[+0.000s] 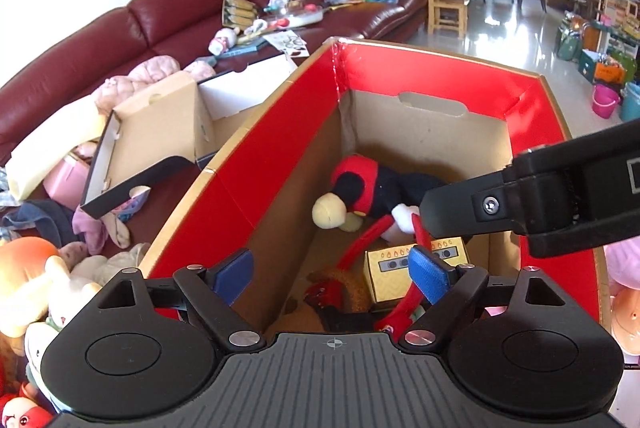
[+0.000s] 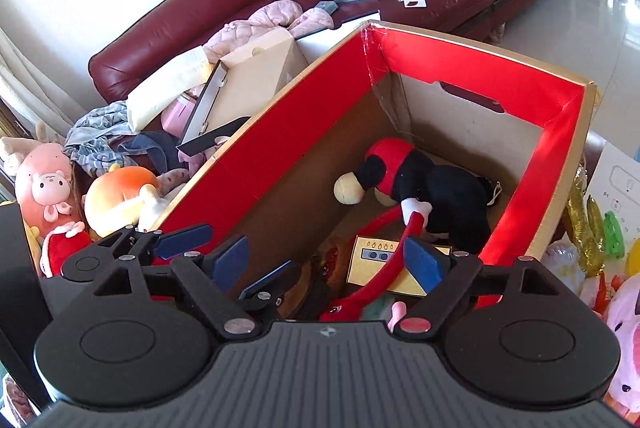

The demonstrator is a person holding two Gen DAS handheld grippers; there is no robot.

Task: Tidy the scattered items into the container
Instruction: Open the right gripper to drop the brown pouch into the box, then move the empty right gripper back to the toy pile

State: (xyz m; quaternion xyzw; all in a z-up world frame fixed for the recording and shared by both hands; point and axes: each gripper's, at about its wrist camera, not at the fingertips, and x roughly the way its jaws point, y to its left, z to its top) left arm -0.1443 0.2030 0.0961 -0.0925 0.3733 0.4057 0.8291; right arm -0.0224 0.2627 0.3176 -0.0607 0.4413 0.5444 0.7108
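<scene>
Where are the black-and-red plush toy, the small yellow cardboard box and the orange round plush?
Black-and-red plush toy (image 2: 448, 188), right wrist view, black body.
Small yellow cardboard box (image 1: 386, 276), left wrist view, front face.
Orange round plush (image 2: 120, 188), right wrist view, orange top.

- Cardboard box (image 1: 440, 132): large, open-topped, plain brown walls with a red band inside the rim and a hand slot in the far wall.
- Plush toy (image 2: 432, 188): black body, red hood, cream snout; lying on its side on the box floor near the far wall.
- Long red soft toy (image 2: 384, 280): curved across the floor, passing over the small carton.
- Small yellow carton (image 1: 396, 276): printed with flame marks and a grey panel, lying at the near end.
</scene>
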